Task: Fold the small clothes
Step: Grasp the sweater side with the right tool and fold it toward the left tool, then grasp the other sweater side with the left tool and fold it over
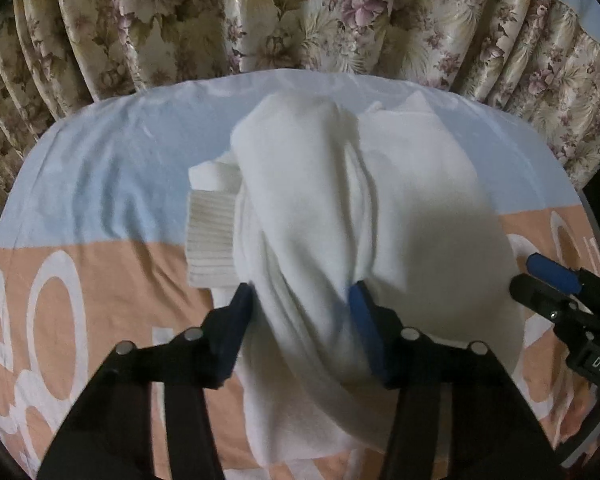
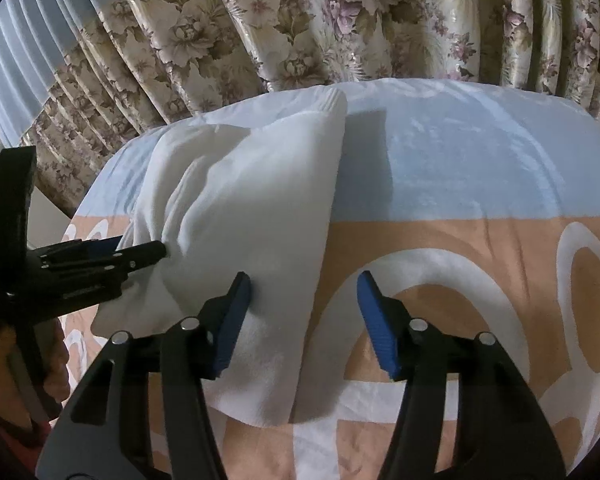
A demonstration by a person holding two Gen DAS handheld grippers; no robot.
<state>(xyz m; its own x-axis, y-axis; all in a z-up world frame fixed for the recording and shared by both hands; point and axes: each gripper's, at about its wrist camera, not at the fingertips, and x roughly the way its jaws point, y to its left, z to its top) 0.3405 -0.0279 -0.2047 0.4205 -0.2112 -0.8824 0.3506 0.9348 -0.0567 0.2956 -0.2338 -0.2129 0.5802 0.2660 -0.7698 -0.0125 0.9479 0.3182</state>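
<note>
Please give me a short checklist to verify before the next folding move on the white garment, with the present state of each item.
1. Left gripper holds the white knit garment: cannot tell; cloth lies between its fingers, which stand apart.
2. Right gripper free: ok; open, its left finger at the garment's edge.
3. Garment lies flat: not ok; bunched into creases.
4. Ribbed cuff tucked in: not ok; it sticks out at the left.
5. Garment fully on the blue and peach bed sheet: ok.
</note>
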